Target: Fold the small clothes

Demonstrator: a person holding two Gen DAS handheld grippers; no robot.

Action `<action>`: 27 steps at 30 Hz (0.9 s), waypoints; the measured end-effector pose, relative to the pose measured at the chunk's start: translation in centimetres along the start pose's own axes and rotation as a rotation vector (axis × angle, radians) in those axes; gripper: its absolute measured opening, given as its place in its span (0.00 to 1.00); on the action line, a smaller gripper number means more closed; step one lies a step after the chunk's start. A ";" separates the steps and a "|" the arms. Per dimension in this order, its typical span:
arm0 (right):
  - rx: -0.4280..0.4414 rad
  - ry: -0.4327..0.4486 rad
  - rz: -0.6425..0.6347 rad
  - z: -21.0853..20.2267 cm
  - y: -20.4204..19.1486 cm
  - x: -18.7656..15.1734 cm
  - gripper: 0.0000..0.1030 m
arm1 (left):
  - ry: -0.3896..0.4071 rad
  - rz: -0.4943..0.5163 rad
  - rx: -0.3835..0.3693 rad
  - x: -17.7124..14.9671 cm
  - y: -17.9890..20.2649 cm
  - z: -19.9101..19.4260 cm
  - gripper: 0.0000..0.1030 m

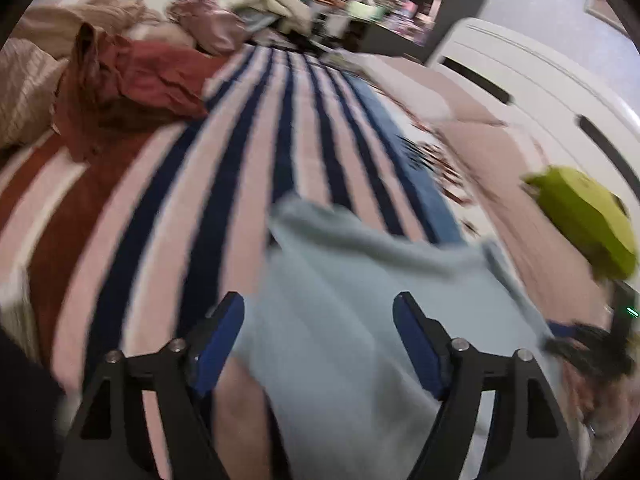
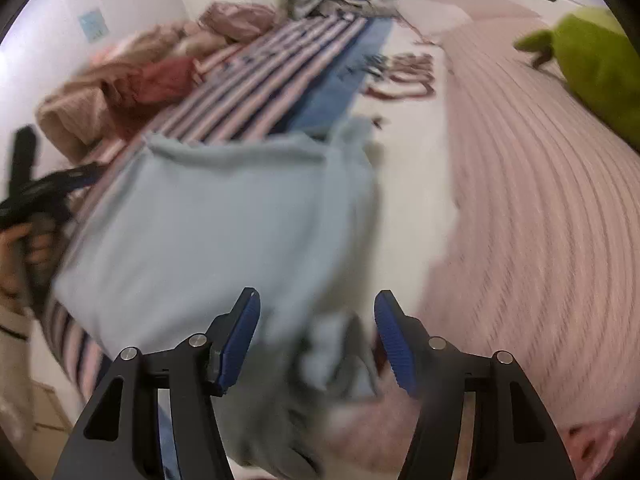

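A light blue small garment [image 1: 360, 320] [image 2: 208, 220] lies on the striped blanket [image 1: 200, 184] of a bed, its far edge folded over. My left gripper [image 1: 320, 312] hangs over the garment's near part, open wide, with the cloth under and between the fingers and neither pad touching it. My right gripper [image 2: 316, 320] is open over a bunched corner of the same garment, which sits loosely between the blue pads [image 2: 240, 336]. The left gripper [image 2: 48, 188] also shows in the right wrist view at the far left, held in a hand.
A maroon garment [image 1: 132, 84] and beige clothes [image 1: 80, 20] are piled at the blanket's far left. A green plush toy [image 1: 584, 216] [image 2: 592, 64] sits on the pink ribbed cover [image 2: 540, 220] to the right. White cupboards [image 1: 540, 80] and shelves stand behind.
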State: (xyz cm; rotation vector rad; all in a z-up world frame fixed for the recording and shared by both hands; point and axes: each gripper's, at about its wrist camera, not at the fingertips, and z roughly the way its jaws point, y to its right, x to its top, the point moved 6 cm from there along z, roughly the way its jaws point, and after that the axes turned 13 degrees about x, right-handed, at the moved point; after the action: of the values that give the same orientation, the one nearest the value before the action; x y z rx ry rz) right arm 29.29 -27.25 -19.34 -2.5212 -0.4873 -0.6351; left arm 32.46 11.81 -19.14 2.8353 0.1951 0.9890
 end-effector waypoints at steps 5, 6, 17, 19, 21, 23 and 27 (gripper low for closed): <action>-0.256 0.047 -0.102 -2.1 0.5 -2.7 0.30 | -0.003 0.059 -0.042 -6.3 1.3 -4.3 0.78; -0.238 0.062 -0.086 -2.8 0.3 -3.3 0.30 | -0.001 0.062 -0.046 -7.5 1.3 -5.1 0.78; 0.223 0.177 0.180 -2.8 -3.8 -7.3 0.71 | -0.017 -0.051 -0.172 -12.3 2.7 -3.4 0.84; 0.211 0.175 0.163 -1.2 -4.1 -6.8 0.71 | -0.013 -0.086 -0.190 -11.8 3.2 -2.7 0.78; 0.202 0.179 0.163 -0.3 -4.0 -6.5 0.58 | -0.023 -0.118 -0.188 -11.6 3.5 -2.0 0.50; 0.222 0.177 0.189 0.3 -3.9 -6.5 0.27 | -0.036 -0.133 -0.206 -11.8 3.4 -2.0 0.30; 0.281 0.173 0.187 -0.8 -4.7 -7.4 0.19 | -0.002 -0.093 -0.213 -13.0 3.3 -5.0 0.23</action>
State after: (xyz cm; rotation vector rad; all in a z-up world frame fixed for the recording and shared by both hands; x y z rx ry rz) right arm 20.79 -25.41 -20.83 -2.1922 -0.2541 -0.6564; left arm 19.46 6.82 -22.65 2.6097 0.2060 0.9282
